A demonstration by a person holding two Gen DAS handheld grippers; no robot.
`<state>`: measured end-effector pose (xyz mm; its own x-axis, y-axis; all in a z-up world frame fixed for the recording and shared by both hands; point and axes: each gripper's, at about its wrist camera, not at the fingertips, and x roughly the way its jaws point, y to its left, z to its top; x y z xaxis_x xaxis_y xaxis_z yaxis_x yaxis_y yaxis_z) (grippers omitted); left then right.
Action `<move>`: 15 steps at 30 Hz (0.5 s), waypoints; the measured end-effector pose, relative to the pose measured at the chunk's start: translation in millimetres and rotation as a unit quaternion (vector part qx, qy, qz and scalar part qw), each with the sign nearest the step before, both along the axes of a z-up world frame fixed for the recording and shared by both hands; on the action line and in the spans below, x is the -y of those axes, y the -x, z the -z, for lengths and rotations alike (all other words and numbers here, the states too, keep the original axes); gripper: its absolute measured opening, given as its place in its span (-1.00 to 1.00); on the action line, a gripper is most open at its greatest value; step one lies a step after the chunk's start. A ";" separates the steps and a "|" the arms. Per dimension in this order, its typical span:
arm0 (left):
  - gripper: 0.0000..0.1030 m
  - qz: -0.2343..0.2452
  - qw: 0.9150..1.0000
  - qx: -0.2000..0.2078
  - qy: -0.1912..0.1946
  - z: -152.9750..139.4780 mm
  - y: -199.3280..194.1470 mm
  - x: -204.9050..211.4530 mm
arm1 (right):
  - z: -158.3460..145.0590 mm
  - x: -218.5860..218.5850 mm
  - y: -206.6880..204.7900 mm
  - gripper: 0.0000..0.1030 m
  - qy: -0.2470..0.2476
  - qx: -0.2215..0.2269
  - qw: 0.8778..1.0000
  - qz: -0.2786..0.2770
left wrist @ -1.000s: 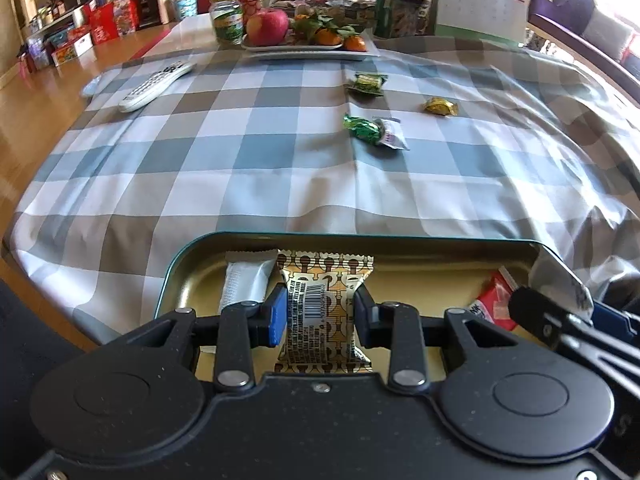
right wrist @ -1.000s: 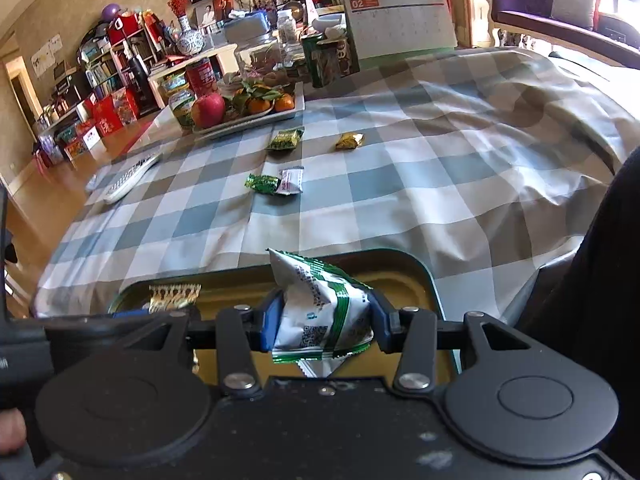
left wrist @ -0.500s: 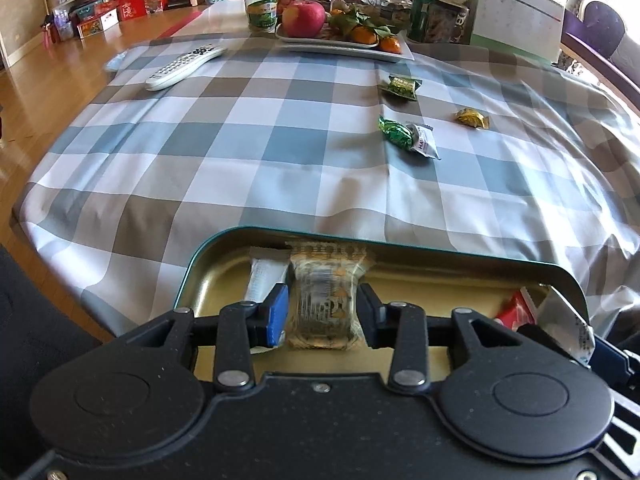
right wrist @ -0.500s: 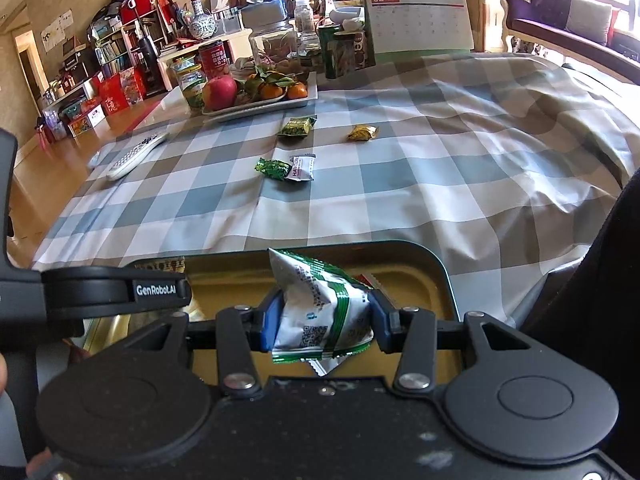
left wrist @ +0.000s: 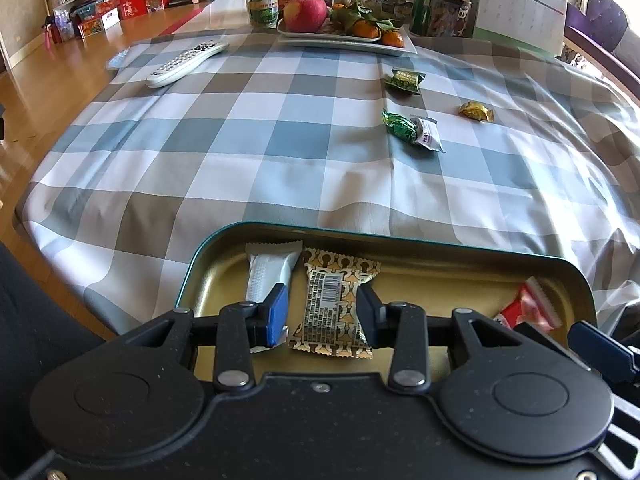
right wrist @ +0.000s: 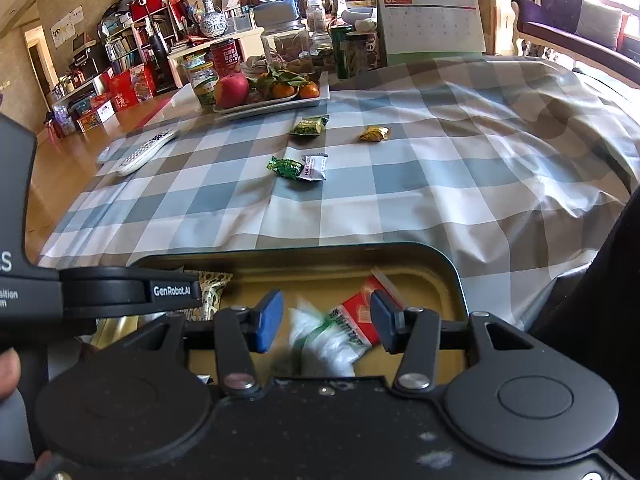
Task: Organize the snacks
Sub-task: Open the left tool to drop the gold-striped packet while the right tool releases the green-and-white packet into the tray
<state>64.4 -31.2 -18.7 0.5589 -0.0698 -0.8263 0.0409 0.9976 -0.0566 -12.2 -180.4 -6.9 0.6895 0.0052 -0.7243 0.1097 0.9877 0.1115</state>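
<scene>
Left gripper (left wrist: 322, 312): spread; pads clear of the brown-patterned snack bar (left wrist: 335, 308) lying flat between them in the tin.
Right gripper (right wrist: 326, 322): jaws opening; the green-and-white packet (right wrist: 328, 340), blurred, sits between them, untouched by either pad.
Tin tray (left wrist: 400, 236): near table edge; also holds a white wrapper (left wrist: 266, 272) and red packet (left wrist: 526, 310).
Loose candies: green packet (left wrist: 404, 80), green foil candy (left wrist: 398, 126) touching a white sachet (left wrist: 428, 138), gold candy (left wrist: 476, 112), well apart from the tin on the checked cloth (left wrist: 240, 152).

A glossy metal tin (left wrist: 400, 240) with a gold-toned inside holds shiny plastic snack wrappers (left wrist: 336, 308), on a soft matt checked tablecloth (left wrist: 240, 152) over polished wood.
</scene>
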 end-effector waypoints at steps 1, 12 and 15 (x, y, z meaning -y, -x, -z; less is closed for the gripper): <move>-0.07 0.000 1.000 -0.001 -0.001 0.2 0.1 0.3 | 0.6 -0.1 0.0 0.00 0.000 -0.002 1.000 0.000; -0.07 -0.001 1.000 -0.002 -0.003 2.0 0.4 1.2 | 4.1 4.3 -2.0 0.00 -0.009 -0.018 1.000 0.018; -0.07 -0.001 1.000 -0.003 -0.003 2.5 0.6 0.9 | 4.4 4.0 -2.4 0.00 -0.008 -0.020 1.000 0.018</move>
<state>63.8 -32.1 -21.2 0.5538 -0.0630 -0.8303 0.0383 0.9980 -0.0502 -9.9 -184.4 -11.3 0.6606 -0.0064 -0.7507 0.1494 0.9811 0.1231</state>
